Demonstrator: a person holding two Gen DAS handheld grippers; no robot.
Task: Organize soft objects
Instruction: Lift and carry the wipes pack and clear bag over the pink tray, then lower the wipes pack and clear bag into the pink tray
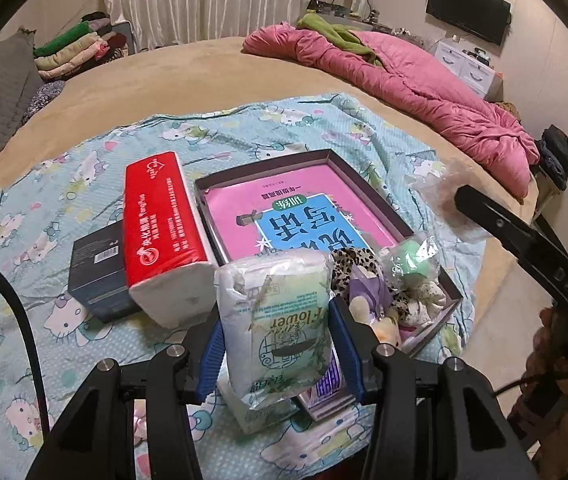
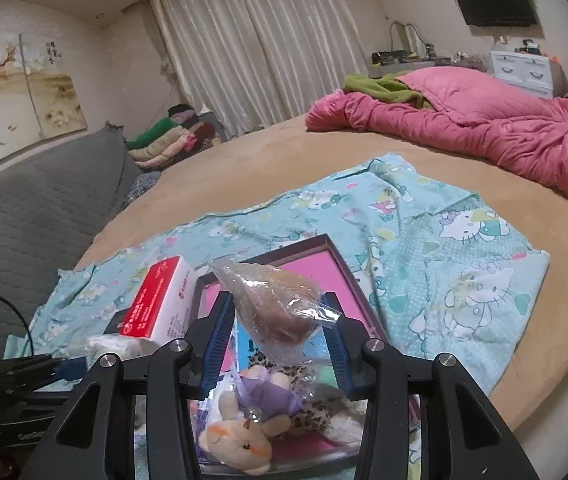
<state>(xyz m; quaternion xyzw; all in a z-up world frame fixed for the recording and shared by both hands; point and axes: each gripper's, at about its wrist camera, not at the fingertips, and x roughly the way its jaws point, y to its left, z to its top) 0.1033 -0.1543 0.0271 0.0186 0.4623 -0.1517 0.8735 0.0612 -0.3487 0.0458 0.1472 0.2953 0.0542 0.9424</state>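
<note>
— What have we got in our left hand-held gripper [image 1: 276, 344]?

— We're holding a small tissue pack [image 1: 276, 320] in a crinkled green-and-white wrapper. The blue pads [image 1: 212, 356] press on both its sides, so the jaws are closed on it. It hangs above the near edge of the cartoon-cat sheet [image 1: 44, 200] spread on the bed [image 1: 164, 76].

— And the right hand-held gripper [image 2: 280, 328]?

— That one is clamped on a clear plastic bag [image 2: 280, 304] with something brown and soft inside; we can't tell exactly what it is. The bag sits between the two blue pads and pokes up past them. In the left wrist view the same bag [image 1: 440, 192] shows at the far right, off the box's right edge.

— Where do the other soft things lie?

— In the shallow dark-rimmed box [image 1: 364, 176] on the sheet. A pink and blue book [image 1: 284, 216] lies flat on its bottom, and at the near right corner we see a small plush toy with a purple bow [image 2: 240, 436], a leopard-print item [image 1: 348, 268] and a green thing in a plastic bag [image 1: 412, 256], all huddled together.

— What's beside the box?

— Just left of it stands a red and white tissue pack [image 1: 164, 232], and against that pack's left side a small dark box [image 1: 96, 264]. Well behind, a pink quilt [image 1: 424, 96] is bunched on the bed.
</note>
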